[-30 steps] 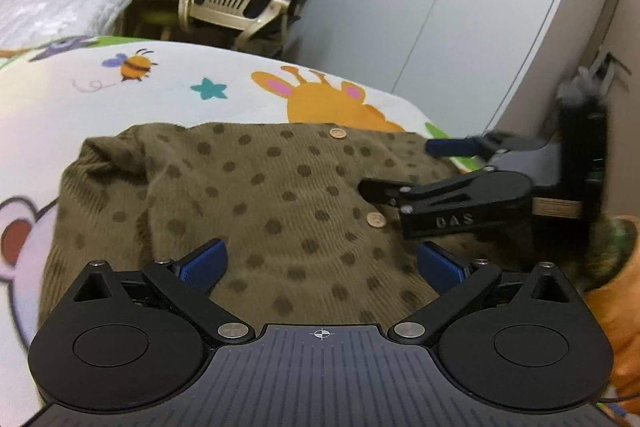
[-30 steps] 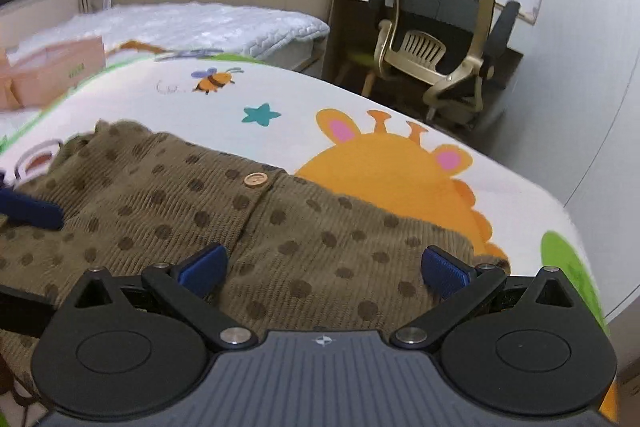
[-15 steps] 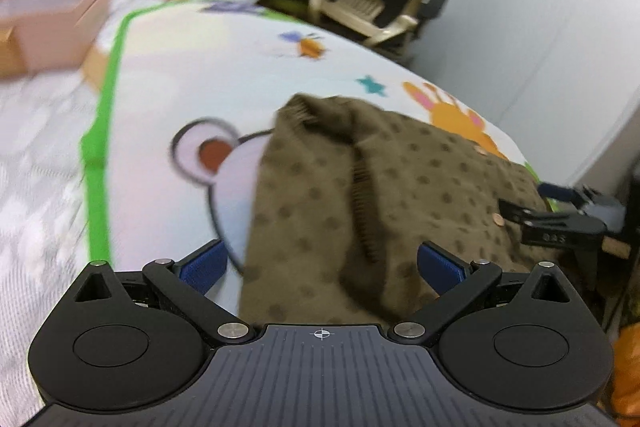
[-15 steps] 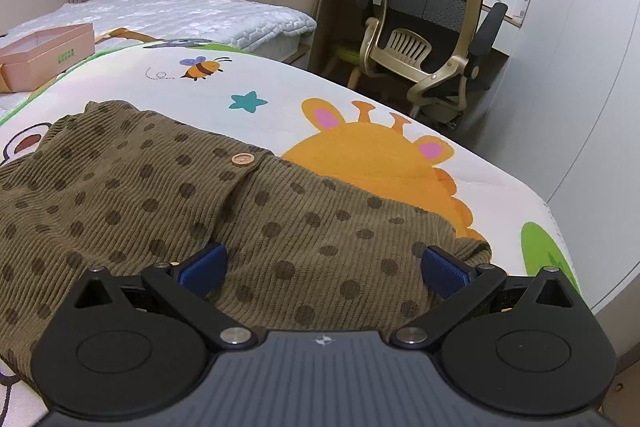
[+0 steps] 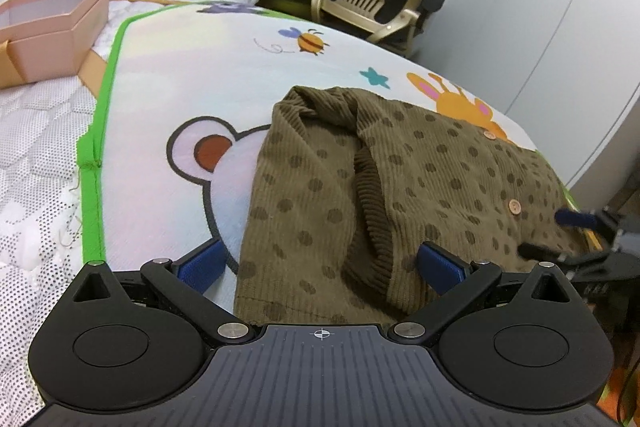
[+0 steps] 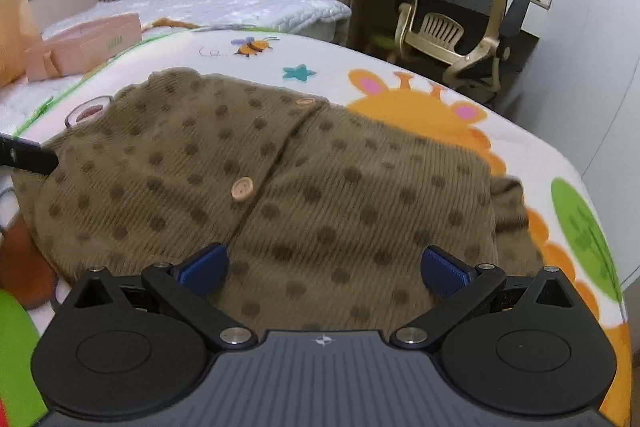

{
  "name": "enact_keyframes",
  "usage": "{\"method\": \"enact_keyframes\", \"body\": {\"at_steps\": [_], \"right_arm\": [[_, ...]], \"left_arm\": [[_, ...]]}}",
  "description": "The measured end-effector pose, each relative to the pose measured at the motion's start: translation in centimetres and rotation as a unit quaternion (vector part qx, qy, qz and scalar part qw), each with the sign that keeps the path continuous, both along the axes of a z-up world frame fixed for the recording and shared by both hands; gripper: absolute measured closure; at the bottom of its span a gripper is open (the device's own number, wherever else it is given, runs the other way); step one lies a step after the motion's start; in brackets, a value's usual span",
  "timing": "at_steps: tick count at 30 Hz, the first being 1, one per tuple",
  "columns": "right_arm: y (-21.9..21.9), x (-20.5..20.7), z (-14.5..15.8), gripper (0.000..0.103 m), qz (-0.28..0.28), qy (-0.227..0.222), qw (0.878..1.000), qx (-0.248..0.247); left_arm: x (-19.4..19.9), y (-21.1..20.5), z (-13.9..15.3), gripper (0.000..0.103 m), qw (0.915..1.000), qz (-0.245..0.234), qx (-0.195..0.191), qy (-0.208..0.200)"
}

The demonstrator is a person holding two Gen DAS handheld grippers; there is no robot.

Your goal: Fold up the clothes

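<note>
1. While the cardigan (image 5: 404,187) lies spread on the blanket (image 5: 192,67) that covers the bed, both claws hang over its near edge with nothing between their fingers.
2. The left claw (image 5: 320,265) stands wide; its left finger (image 5: 200,263) is over the bear print at the cardigan's left edge, and its right finger (image 5: 440,265) is over the cloth, just right of a ribbed cuff (image 5: 370,211).
3. That cuff ends a sleeve folded across the left half of the cardigan, which is olive, ribbed and dotted with darker spots.
4. The right claw (image 6: 324,263) is also wide, both blue fingers over the cardigan's near hem; whether they touch the cloth cannot be told.
5. In the right wrist view a button (image 6: 242,189) sits on the placket near the claw, and a second button (image 6: 306,101) lies at the far edge.
6. In the left wrist view the right claw (image 5: 576,231) shows at the cardigan's right end, blurred.
7. In the right wrist view a dark tip of the left claw (image 6: 28,157) pokes in at the left edge, beside the cardigan.
8. A pink box (image 5: 52,27) rests on the bed far left, well apart from the cardigan.
9. A chair (image 6: 456,23) stands beyond the bed's far right.
</note>
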State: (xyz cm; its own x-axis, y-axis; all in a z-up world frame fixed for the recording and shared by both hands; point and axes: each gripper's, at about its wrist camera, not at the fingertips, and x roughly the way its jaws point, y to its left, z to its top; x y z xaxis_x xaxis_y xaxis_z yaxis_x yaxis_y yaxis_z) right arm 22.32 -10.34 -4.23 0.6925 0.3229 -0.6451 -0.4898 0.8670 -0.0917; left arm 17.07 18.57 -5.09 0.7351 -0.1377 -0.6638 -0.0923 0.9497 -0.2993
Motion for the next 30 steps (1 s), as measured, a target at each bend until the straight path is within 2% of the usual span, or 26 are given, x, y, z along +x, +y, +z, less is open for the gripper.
{"method": "enact_keyframes", "body": {"at_steps": [13,16,20,23,25,26,27,29,30], "right_arm": [[-0.1,-0.2,-0.2,0.000,-0.007,0.003,1.000,0.012],[-0.1,-0.2,-0.2,0.000,-0.007,0.004,1.000,0.013],[-0.1,-0.2,-0.2,0.000,-0.009,0.003,1.000,0.013],[0.0,-0.2,-0.3,0.000,-0.009,0.004,1.000,0.015],[-0.1,-0.2,-0.2,0.000,-0.010,0.004,1.000,0.015],[-0.1,-0.2,-0.2,0.000,-0.010,0.004,1.000,0.015],[-0.1,-0.2,-0.2,0.000,-0.010,0.004,1.000,0.016],[-0.1,-0.2,-0.3,0.000,-0.011,0.005,1.000,0.017],[-0.1,-0.1,-0.3,0.000,-0.011,0.006,1.000,0.017]], "left_arm": [[-0.2,-0.2,-0.1,0.000,1.0000,0.001,0.008,-0.002],[-0.4,0.1,-0.1,0.000,0.9999,0.007,-0.005,-0.009],[-0.8,0.7,-0.1,0.000,0.9988,0.011,-0.042,-0.023],[-0.9,0.4,-0.1,0.001,0.9986,0.002,-0.047,-0.025],[-0.9,-0.2,0.0,0.005,0.9991,0.003,-0.034,-0.025],[-0.9,-0.4,0.0,0.014,0.9993,0.004,-0.027,-0.025],[-0.8,-0.4,0.1,0.028,0.9994,0.006,-0.024,-0.025],[-0.7,-0.3,0.0,0.036,0.9991,0.004,-0.035,-0.024],[-0.6,-0.2,0.0,0.046,0.9988,0.003,-0.044,-0.023]]}}
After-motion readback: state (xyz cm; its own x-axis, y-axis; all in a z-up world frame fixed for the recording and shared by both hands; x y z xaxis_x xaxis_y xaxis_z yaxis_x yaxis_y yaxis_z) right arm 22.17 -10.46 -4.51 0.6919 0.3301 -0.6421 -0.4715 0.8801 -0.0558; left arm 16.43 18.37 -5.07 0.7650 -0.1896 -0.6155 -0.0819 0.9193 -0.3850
